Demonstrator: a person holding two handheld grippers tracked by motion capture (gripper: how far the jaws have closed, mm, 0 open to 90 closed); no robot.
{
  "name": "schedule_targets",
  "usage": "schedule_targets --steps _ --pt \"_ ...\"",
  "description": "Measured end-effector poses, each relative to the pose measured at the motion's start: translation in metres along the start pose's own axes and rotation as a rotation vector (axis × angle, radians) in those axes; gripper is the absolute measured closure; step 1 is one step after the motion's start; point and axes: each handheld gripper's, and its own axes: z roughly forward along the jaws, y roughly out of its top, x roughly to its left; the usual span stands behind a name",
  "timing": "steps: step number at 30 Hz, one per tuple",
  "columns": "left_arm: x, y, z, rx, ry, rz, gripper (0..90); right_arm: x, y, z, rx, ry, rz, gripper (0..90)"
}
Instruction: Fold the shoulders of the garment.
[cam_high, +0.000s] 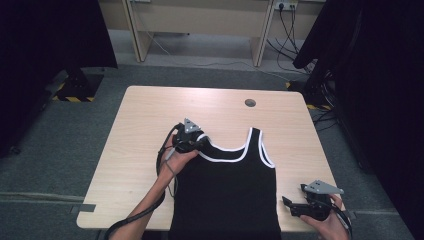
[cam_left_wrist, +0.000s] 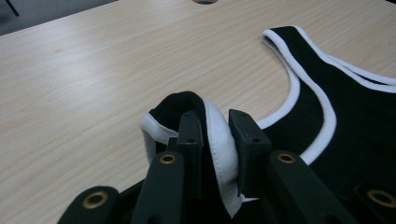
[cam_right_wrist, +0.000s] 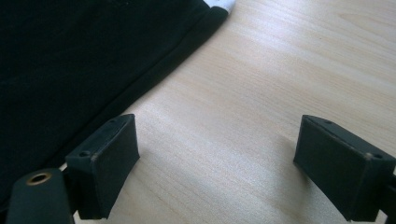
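Left gripper (cam_left_wrist: 215, 140) clamped on tank top (cam_high: 227, 195) strap – ready to fold, I think; right gripper (cam_right_wrist: 215, 163) jaws apart by worktop (cam_high: 150, 115) near edge.

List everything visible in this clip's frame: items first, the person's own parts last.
Tank top: one, black with white trim, lying flat on the table's near half, hem hanging over the near edge.
Table: one, light wood, centre of the room.
Cable hole: one, grey, round, far side of the tabletop.
Desk: one, beige, against the far wall.
Curtains: black, at both sides.
Left gripper: one, black, fingers shut on the top's left shoulder strap.
Right gripper: one, black, open over bare table beside the top's edge.
Hands: two, each holding a gripper.
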Motion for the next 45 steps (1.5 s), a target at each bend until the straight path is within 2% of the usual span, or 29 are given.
schedule_targets --steps 9,12,14,23,30,35,40,45 --pt "-0.019 -0.008 -0.030 -0.056 -0.031 0.019 74.4 0.000 0.000 0.000 0.000 0.000 0.000 14.1" --pt "-0.026 -0.014 -0.040 -0.065 -0.046 0.026 73.5 0.000 0.000 0.000 -0.001 0.000 0.002 14.2" --pt "-0.030 -0.021 -0.045 -0.068 -0.064 0.016 72.8 0.000 0.000 0.000 0.000 0.000 0.002 14.1" --pt "-0.049 -0.055 -0.057 -0.066 -0.090 0.015 72.8 0.000 0.000 0.000 0.000 -0.002 0.003 14.0" --pt "-0.053 -0.077 -0.065 -0.038 -0.097 0.010 69.9 0.001 0.000 0.000 0.002 -0.003 0.004 13.9" --pt "-0.052 -0.082 -0.067 -0.028 -0.085 0.009 65.7 0.001 0.001 0.000 0.003 -0.004 0.004 13.7" --pt "-0.048 -0.073 -0.059 -0.022 -0.062 0.022 61.0 0.001 0.001 0.000 0.002 -0.005 0.004 13.7" --pt "-0.045 -0.068 -0.047 0.006 -0.063 0.014 55.1 0.001 0.001 0.000 0.002 -0.005 0.004 13.7"
